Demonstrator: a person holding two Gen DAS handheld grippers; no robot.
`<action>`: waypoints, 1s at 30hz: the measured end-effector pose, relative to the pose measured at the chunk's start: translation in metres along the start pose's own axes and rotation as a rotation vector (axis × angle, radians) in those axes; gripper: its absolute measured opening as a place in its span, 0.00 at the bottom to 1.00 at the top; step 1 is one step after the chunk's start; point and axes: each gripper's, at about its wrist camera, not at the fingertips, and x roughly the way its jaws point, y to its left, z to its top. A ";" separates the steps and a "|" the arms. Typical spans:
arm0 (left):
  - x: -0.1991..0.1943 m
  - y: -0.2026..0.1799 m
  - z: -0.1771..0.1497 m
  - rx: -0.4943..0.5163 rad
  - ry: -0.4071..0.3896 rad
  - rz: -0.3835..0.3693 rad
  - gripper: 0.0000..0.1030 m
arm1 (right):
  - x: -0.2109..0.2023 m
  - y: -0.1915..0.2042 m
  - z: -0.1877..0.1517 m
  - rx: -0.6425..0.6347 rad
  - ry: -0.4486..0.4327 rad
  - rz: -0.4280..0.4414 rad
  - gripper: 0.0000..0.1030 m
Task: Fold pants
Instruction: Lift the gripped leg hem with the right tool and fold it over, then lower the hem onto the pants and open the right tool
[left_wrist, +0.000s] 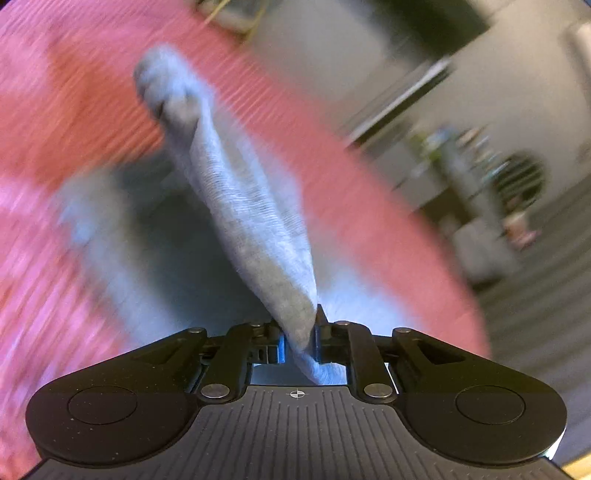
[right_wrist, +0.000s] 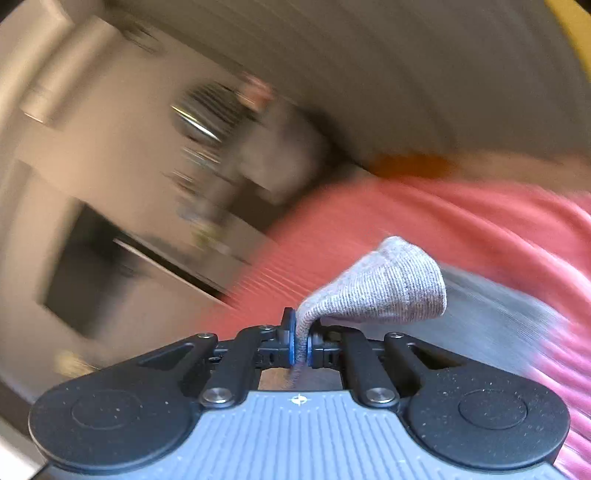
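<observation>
The left gripper (left_wrist: 300, 338) has its jaws closed together on a fold of the grey pants (left_wrist: 243, 206). From the jaws, the fabric rises as a long, narrow band toward the upper left of the left wrist view, and its far end is bunched into a rounded lump. Below this band, more grey cloth lies spread on the pink ribbed cover (left_wrist: 369, 206), but it is blurred, so its shape is not clear.

The right gripper (right_wrist: 301, 349) also has its jaws clamped on the pants (right_wrist: 391, 291). Here a small cone of grey knit fabric stands out of the jaws and leans to the right. More grey cloth continues to the right, over the same pink cover (right_wrist: 424, 221), and it is blurred too.

Behind the pink surface, both views show only smeared shapes of a room: pale walls and a dark round object (right_wrist: 207, 110) with stripes. I cannot tell what these things are.
</observation>
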 end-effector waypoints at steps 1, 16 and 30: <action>0.013 0.016 -0.014 -0.020 0.051 0.048 0.16 | 0.012 -0.018 -0.011 0.012 0.049 -0.080 0.05; 0.013 0.033 -0.029 -0.074 0.028 0.031 0.42 | 0.019 -0.008 -0.026 -0.224 0.060 -0.339 0.13; -0.031 0.000 -0.043 -0.065 -0.196 0.135 0.74 | 0.037 0.001 0.014 -0.208 0.009 -0.306 0.71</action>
